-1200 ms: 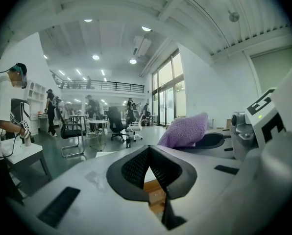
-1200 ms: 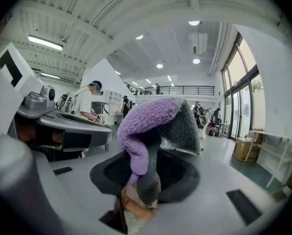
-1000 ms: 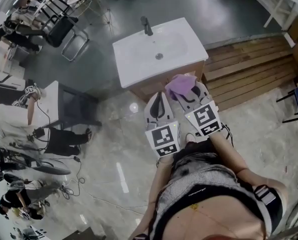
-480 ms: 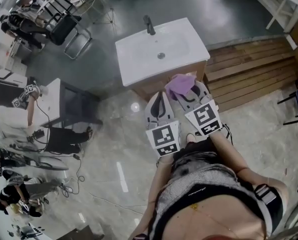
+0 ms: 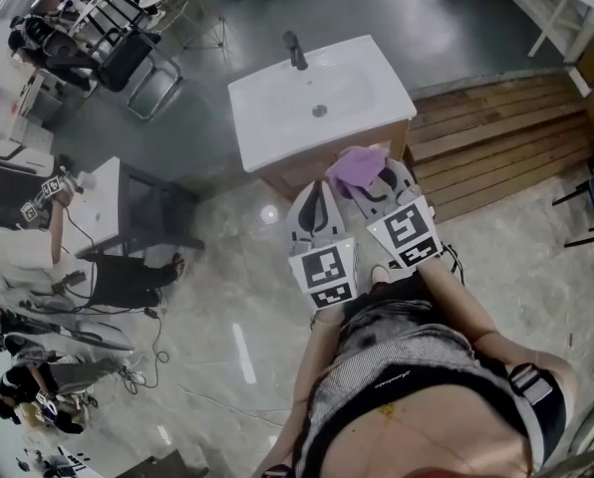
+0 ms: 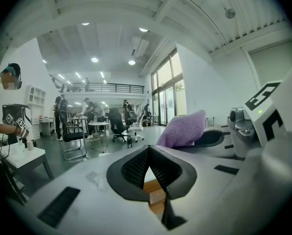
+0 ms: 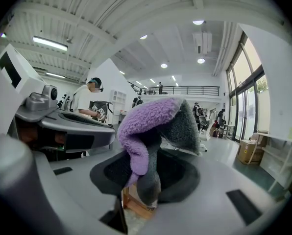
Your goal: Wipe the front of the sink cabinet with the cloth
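Your right gripper (image 7: 145,181) clamps the cloth (image 7: 147,124) near the cabinet (image 5: 299,171); your left gripper (image 6: 149,174) is closed on nothing. Pressed there, the bunched cloth could slip free.

The left gripper (image 6: 147,150) fills the lower foreground, its two dark ribbed jaws meeting at their tips with nothing between them. Through the narrow gap behind the tips shows a strip of the wooden sink cabinet (image 6: 154,197). To the right, a fluffy purple cloth (image 6: 182,129) rises from the right gripper (image 6: 197,140), whose marker cube (image 6: 271,111) sits at the frame's edge. Beyond lies a bright hall with office chairs (image 6: 75,138), distant people, tall windows (image 6: 165,97) and a balcony railing (image 6: 102,87). A person (image 6: 1,111) stands at far left beside a white table (image 6: 26,158).
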The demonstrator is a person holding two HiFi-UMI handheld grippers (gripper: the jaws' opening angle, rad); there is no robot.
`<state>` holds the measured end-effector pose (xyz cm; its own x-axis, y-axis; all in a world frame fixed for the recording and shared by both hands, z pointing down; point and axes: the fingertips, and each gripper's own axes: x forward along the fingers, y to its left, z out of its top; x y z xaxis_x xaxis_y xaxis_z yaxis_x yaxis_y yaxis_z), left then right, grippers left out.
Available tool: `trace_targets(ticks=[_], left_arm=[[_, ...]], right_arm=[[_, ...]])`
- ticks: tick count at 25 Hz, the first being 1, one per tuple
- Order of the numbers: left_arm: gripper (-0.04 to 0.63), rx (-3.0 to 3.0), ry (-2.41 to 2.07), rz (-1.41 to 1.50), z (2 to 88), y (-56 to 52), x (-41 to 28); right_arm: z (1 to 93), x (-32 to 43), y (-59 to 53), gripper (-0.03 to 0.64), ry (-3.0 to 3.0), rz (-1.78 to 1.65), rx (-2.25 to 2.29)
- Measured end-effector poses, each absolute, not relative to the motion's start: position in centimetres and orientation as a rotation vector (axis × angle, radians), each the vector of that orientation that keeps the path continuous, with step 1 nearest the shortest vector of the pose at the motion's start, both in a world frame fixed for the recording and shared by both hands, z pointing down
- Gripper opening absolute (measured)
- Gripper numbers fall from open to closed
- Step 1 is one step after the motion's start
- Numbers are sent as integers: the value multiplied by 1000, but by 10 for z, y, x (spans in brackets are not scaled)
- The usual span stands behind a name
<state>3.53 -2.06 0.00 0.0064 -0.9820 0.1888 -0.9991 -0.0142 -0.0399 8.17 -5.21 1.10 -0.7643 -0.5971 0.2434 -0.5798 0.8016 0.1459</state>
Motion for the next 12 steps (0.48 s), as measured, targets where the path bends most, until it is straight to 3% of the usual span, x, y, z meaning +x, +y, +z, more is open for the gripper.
trace_targets(ticks=[12], left_arm=[[0, 2160, -2118, 258, 0, -16, 38]], right_arm=[[8, 76, -48, 181, -2714, -112, 868]])
